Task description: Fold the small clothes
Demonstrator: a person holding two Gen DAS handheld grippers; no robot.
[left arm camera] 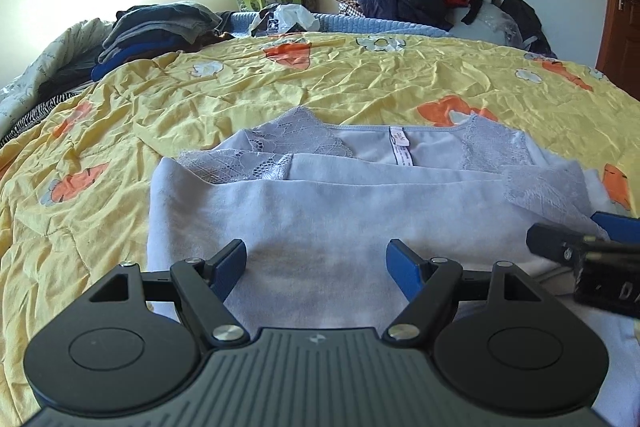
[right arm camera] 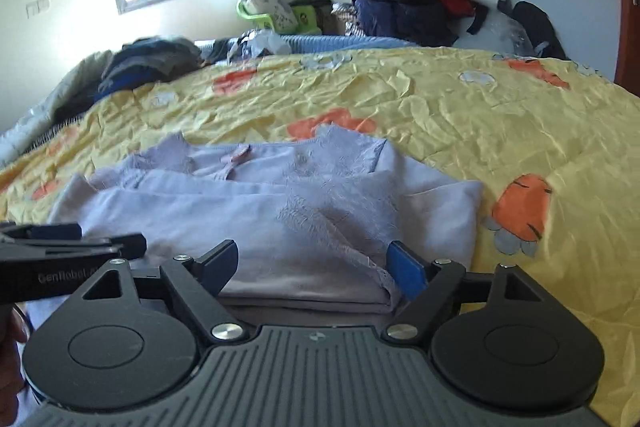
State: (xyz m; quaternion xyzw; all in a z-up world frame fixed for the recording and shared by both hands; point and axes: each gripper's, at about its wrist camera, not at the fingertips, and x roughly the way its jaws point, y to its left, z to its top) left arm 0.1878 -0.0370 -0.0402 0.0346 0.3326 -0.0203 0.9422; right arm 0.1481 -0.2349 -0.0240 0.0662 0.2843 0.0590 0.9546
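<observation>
Lavender lace-trimmed top (left arm camera: 320,211) lies partly folded on yellow quilt (left arm camera: 360,79), lower centre of frame, sleeves tucked inward to narrow it. Left tongs (left arm camera: 316,263) and right tongs (right arm camera: 314,263) both gape, gripping nothing, poised over near hem, likely for next fold.

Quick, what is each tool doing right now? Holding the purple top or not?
Left tool: open, holding nothing, above the pale purple top.
Right tool: open, holding nothing, at the top's near folded edge.
</observation>
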